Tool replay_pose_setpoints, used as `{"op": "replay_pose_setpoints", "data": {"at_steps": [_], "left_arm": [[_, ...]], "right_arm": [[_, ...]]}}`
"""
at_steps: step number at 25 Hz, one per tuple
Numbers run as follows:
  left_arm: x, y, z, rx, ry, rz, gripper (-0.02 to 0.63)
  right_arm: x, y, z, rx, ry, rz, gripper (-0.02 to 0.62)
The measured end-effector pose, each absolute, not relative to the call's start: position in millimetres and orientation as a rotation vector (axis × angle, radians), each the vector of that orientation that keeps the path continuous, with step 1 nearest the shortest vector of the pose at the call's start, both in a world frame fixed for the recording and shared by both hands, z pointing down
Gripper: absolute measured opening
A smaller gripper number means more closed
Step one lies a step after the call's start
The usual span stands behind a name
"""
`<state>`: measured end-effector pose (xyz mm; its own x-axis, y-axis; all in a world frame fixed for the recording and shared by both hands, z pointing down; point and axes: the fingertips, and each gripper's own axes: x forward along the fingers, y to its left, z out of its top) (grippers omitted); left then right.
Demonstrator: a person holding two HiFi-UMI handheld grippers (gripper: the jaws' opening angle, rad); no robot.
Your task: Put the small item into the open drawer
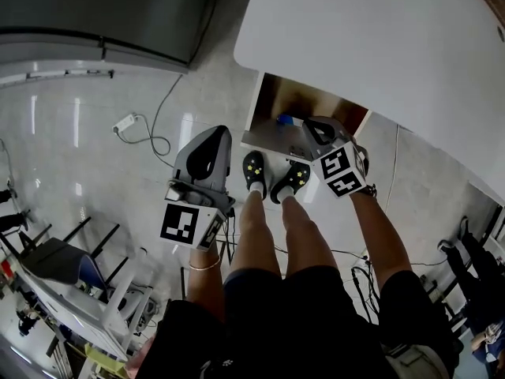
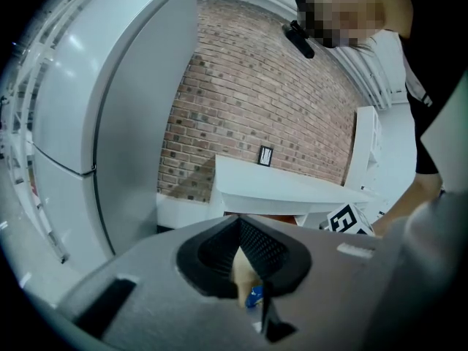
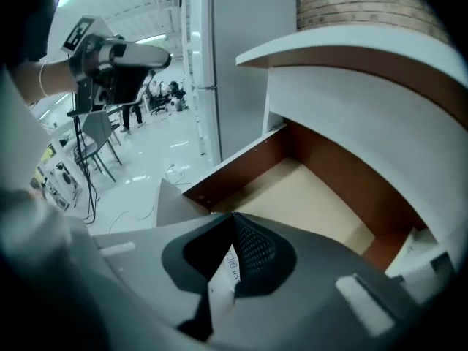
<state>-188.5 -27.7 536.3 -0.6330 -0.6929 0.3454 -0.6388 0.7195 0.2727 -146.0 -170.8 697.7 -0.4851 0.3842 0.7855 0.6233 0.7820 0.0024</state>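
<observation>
Grey-white polished tile covers the floor, where a power strip lies on its cable. A tall grey unit stands against a red brick wall, and chairs crowd the lower left of the head view. A person in black shoes stands facing a white worktop. Beneath it a drawer is pulled out, its inside brown wood with a paler base.

The small item lies flat on the drawer's base, near the front panel and apart from both tools. It reads as a short blue piece, its longer side running roughly along the drawer's front. Which end leads is too small to tell.

The right hand-held gripper hangs over the drawer's front edge, tilted downward, its jaws closed tip to tip. A white slip with print shows in the slot below the tips, but I cannot tell whether it is pinched there. The left hand-held gripper sits further back over the floor, beside the person's legs. Its jaws are also pressed together with nothing gripped.
</observation>
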Motion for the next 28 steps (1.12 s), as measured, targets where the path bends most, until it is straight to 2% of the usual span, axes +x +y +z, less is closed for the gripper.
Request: {"op": "replay_pose_setpoints", "data": {"at_steps": [12,28], "left_arm": [[-165.4,-48.0,493.2,1.147,-2.465,-0.108,-0.009],[-132.9,-75.6,422.3,1.298,-2.421,-0.11,-0.009]], "right_arm": [[-124.6,-195.5,586.2,-0.473,-2.422,0.024,0.011],[-86.0,-226.1,464.0,-0.227,-2.603,0.254,0.011]]}}
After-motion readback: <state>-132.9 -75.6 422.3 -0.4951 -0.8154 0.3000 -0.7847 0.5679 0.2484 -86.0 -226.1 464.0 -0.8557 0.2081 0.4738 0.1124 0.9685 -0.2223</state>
